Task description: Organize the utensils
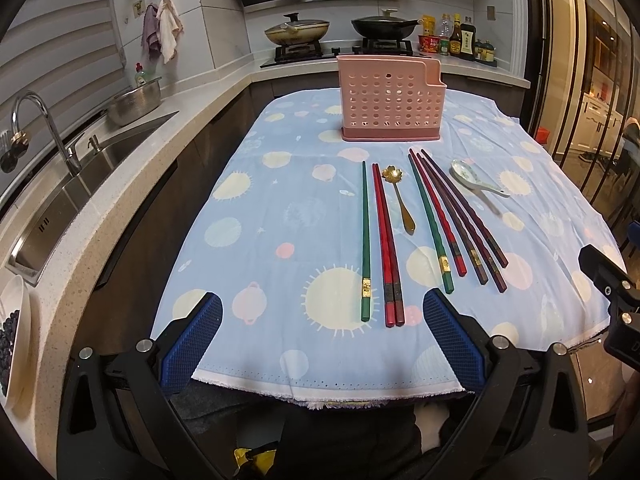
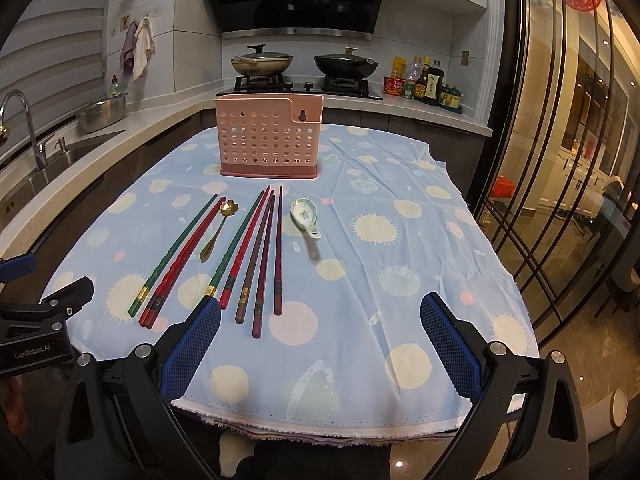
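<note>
A pink perforated utensil holder (image 1: 390,100) (image 2: 269,138) stands at the far side of the table. In front of it lie several chopsticks: a green one (image 1: 365,240) and a red pair (image 1: 386,248) on the left, then a fan of green, red and dark purple ones (image 1: 456,220) (image 2: 256,256). A gold flower spoon (image 1: 400,200) (image 2: 216,232) lies between the groups. A white ceramic spoon (image 1: 476,180) (image 2: 306,218) lies to the right. My left gripper (image 1: 322,312) and right gripper (image 2: 320,320) are both open and empty at the near table edge.
The table has a blue patterned cloth (image 1: 280,208) (image 2: 400,280). A counter with sink (image 1: 80,168) and faucet runs along the left, with a steel bowl (image 1: 136,100). Stove with two pans (image 2: 304,64) and sauce bottles (image 2: 424,84) behind. Glass partition (image 2: 560,160) on the right.
</note>
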The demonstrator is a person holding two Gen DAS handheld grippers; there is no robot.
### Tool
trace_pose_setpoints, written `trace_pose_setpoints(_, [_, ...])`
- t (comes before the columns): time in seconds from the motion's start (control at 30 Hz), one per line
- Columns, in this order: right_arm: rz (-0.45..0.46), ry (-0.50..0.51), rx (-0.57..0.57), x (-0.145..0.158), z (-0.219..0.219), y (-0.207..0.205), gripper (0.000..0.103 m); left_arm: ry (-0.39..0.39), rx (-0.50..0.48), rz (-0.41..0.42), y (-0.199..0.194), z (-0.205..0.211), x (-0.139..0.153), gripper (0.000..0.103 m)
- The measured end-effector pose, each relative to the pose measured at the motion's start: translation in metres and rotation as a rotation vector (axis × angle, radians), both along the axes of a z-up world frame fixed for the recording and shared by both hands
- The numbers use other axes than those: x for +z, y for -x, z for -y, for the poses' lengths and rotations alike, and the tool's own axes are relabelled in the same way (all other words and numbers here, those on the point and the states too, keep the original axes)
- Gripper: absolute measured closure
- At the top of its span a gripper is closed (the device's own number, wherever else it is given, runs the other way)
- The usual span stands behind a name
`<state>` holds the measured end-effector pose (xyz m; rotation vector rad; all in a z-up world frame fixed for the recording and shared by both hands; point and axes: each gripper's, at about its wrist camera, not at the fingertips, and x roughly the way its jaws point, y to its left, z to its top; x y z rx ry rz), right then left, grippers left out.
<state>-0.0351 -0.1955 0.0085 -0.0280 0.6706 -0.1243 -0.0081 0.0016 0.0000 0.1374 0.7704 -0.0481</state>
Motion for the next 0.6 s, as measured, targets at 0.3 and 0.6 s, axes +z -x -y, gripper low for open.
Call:
trace_pose_setpoints(0.3, [0.0,0.0,0.001,0.0006,-0.0015,0.0009,0.007,-0.007,-0.003,0.006,0.0009,-0.0003,-0.0002,0.007])
trace_pose_setpoints(0.6, [0.001,0.0,0.002,0.0009,-0.0022,0.0014,0.007,-0.007,-0.005,0.004,0.0011,0.0,-0.0001,0.007])
